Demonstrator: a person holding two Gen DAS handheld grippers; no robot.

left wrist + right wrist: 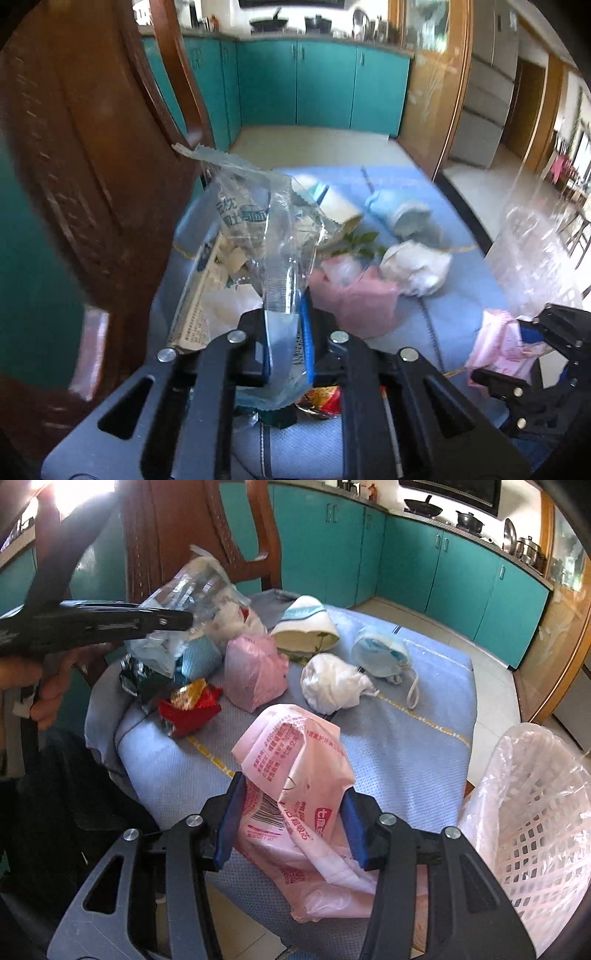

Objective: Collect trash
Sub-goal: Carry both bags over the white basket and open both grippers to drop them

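left hand-held gripper (284, 343): clamped tight on clear plastic wrapper (255, 229), raised above desk (406, 746).
right hand-held gripper (291, 830): half-closed, pinching pink plastic bag (295, 775), just left of lined basket (535, 812).
advice: keep both grips firm, carry to basket, release over opening.

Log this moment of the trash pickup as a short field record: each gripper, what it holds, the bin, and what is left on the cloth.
left gripper: shut on clear plastic wrapper, lifted off the cloth
right gripper: shut on pink printed bag
bin: white lattice basket with clear liner, at the table's right edge
surface: blue cloth
left on cloth: red snack wrapper, pink wad, white tissue ball, blue face mask, cream pouch
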